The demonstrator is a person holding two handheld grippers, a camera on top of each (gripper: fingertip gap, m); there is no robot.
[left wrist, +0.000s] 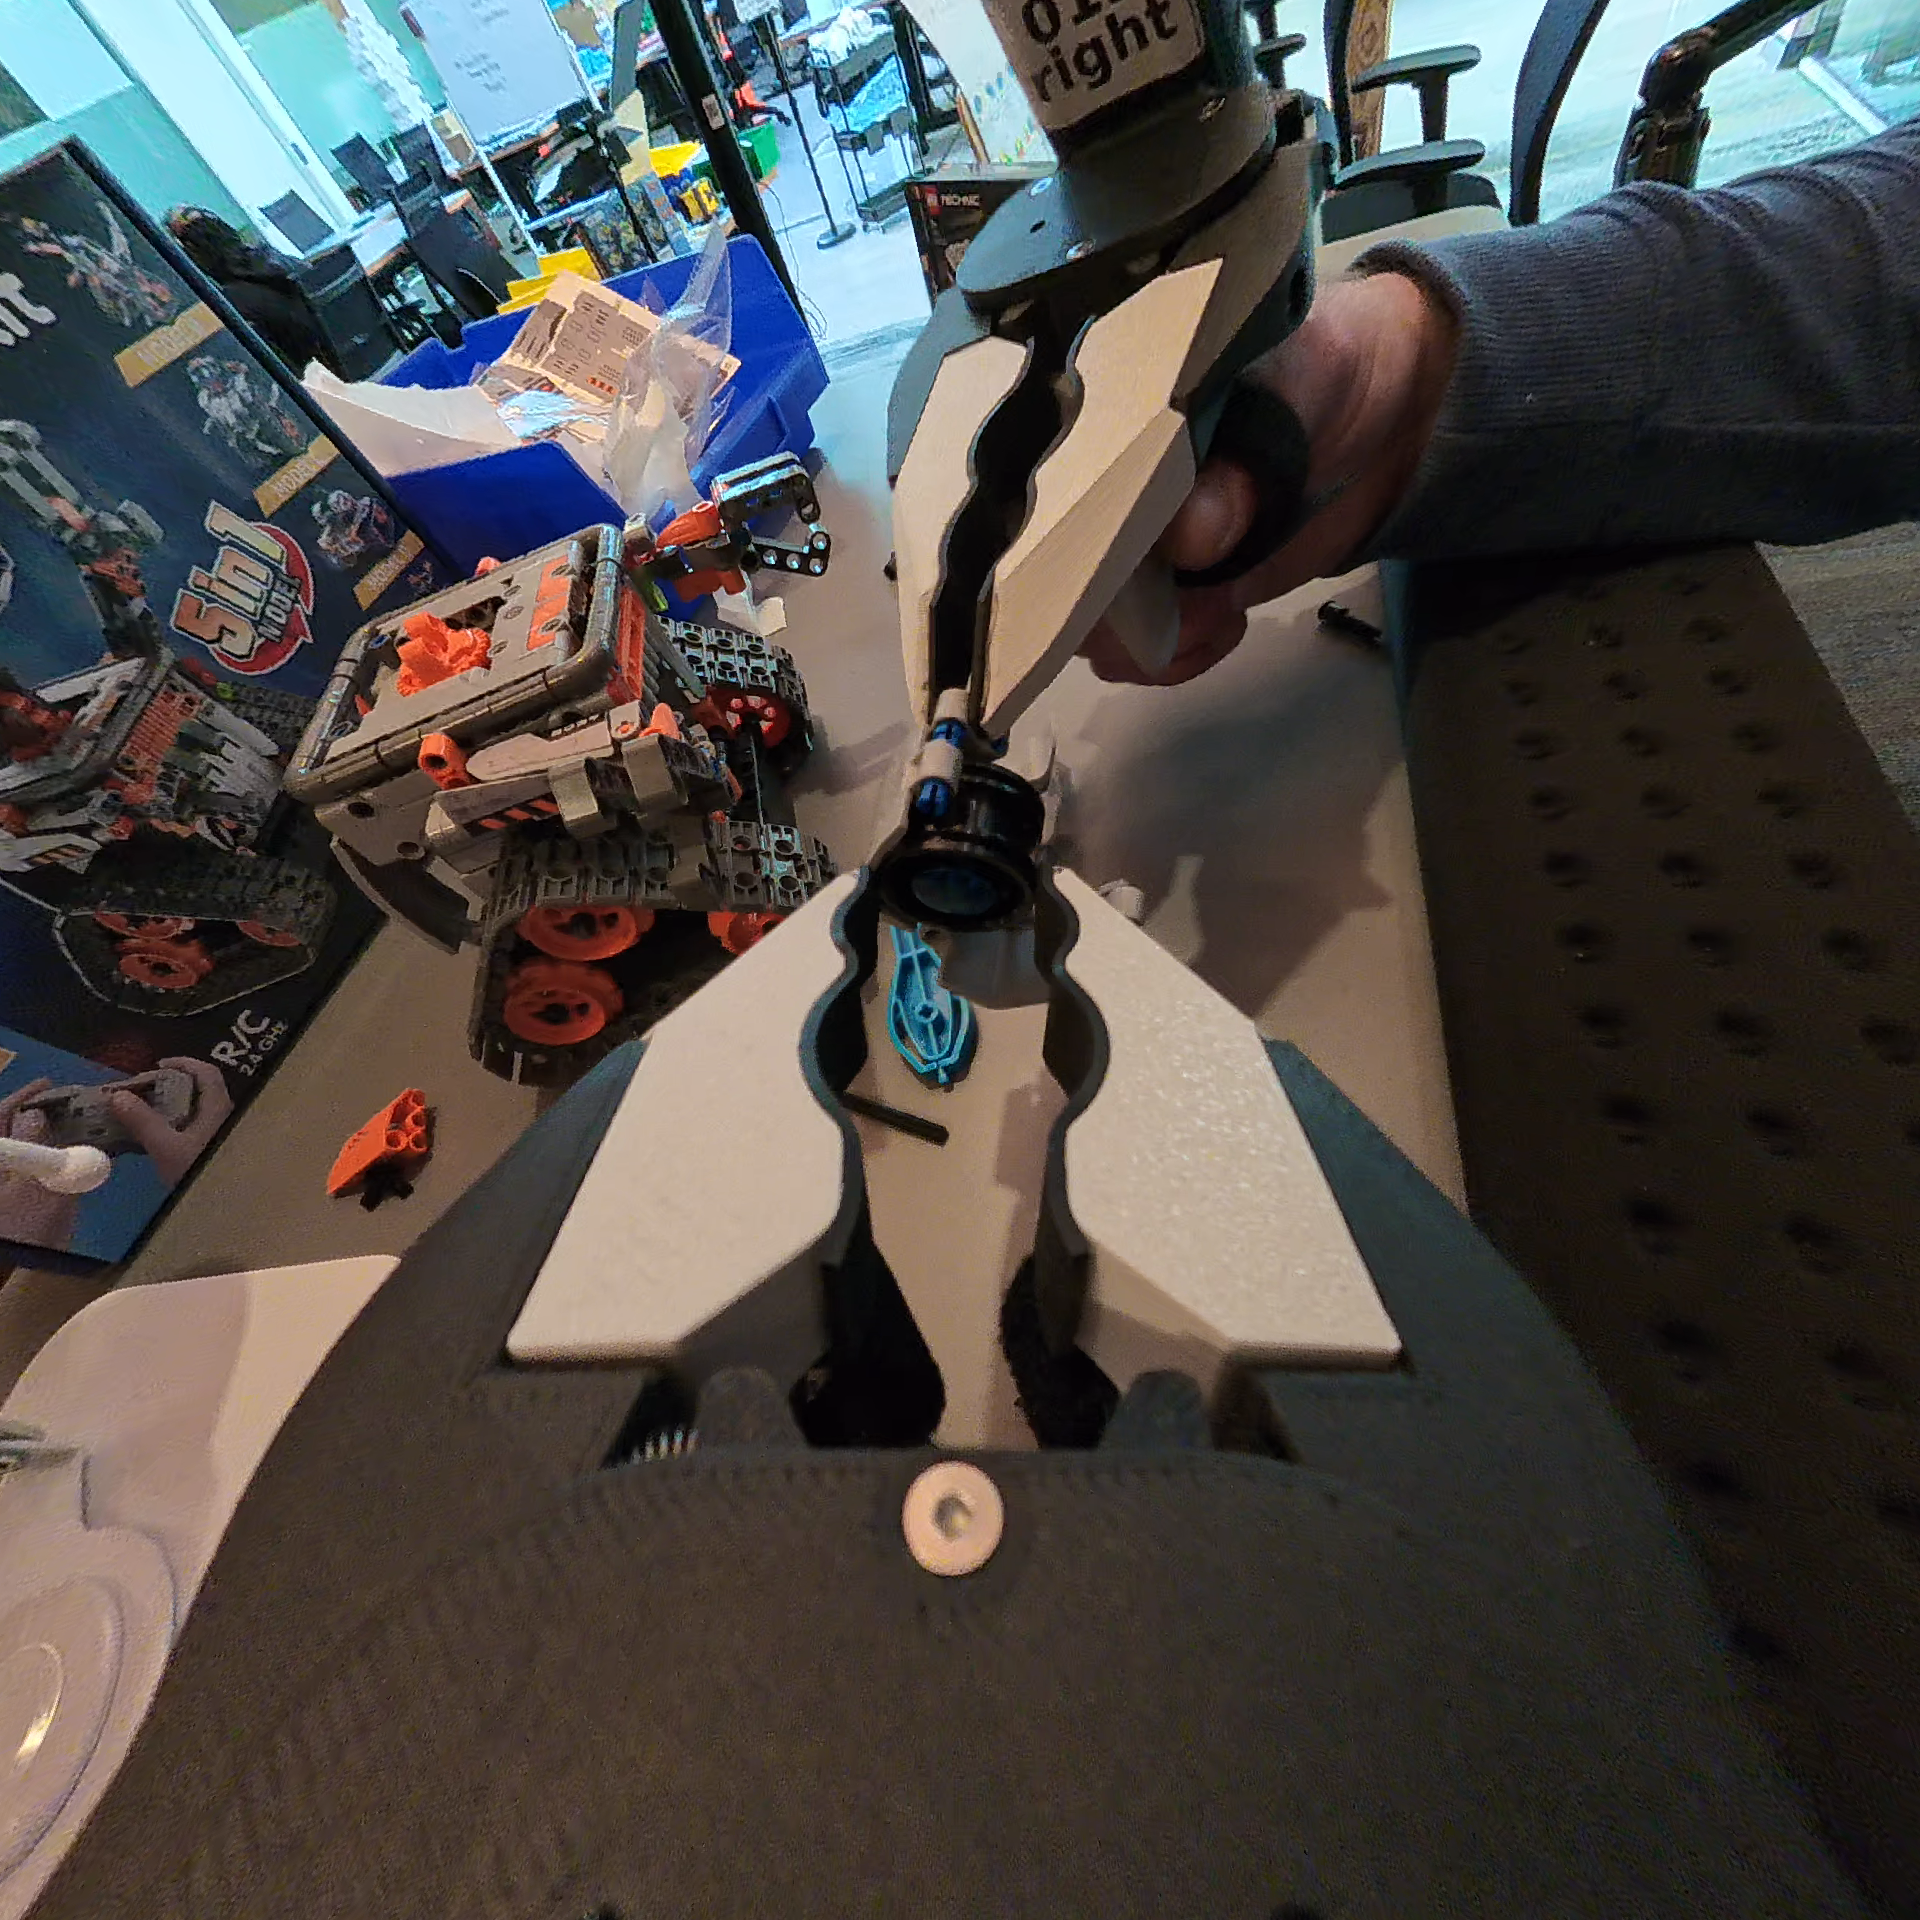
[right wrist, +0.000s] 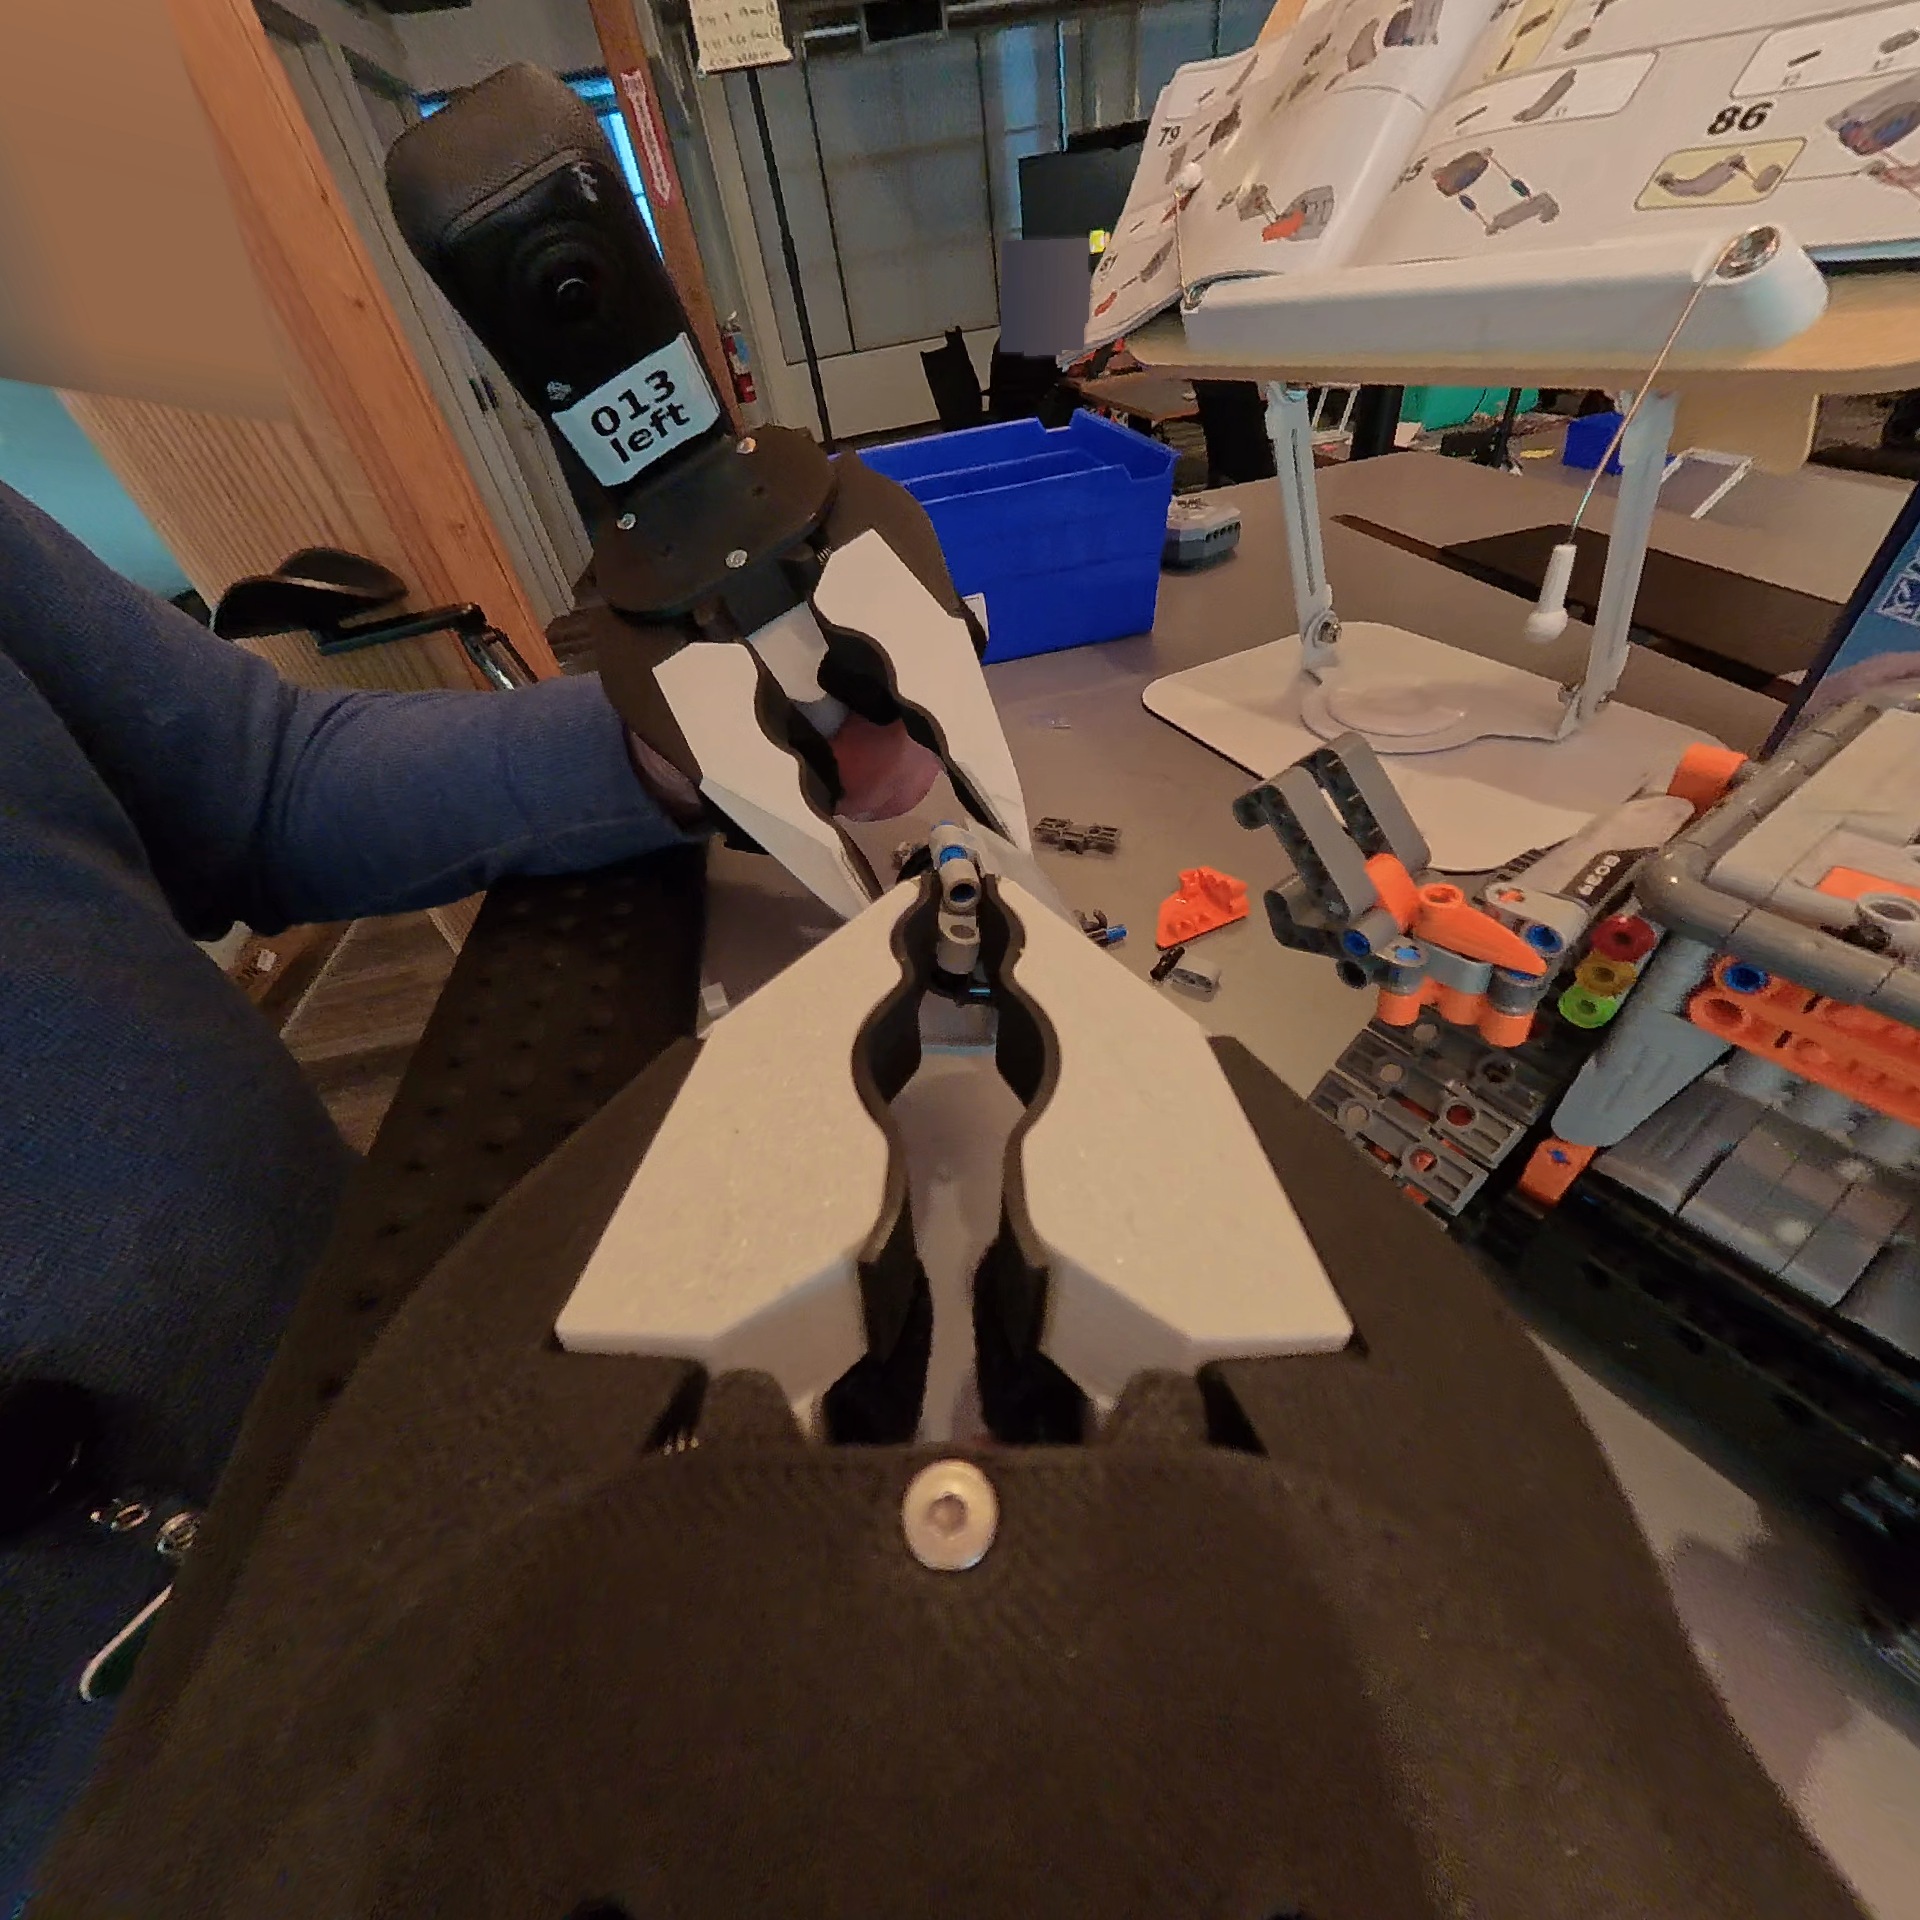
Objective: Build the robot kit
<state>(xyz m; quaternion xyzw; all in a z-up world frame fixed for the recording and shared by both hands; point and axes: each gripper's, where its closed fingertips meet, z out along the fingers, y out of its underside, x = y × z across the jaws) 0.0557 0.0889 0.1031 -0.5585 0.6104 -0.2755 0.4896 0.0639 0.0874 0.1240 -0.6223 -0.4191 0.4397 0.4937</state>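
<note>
Both feeds are evenly lit, bright enough for me to read detail on the table [left wrist: 1299, 790]. In the left wrist view, cool daylight pours in from the windows [left wrist: 1766, 94] at the top, blown out to near white there. Soft shadows fall across the table beneath the right gripper [left wrist: 961, 717], spreading right. The right wrist view looks warmer and dimmer at the back; the far room goes slightly soft. Strong wide-angle bending in both: straight edges curve near the borders, and the sleeve [right wrist: 208, 831] stretches at the left edge. A screw head [right wrist: 949, 1514] catches a small glint. Near gripper bodies look grainy, slightly soft.
</note>
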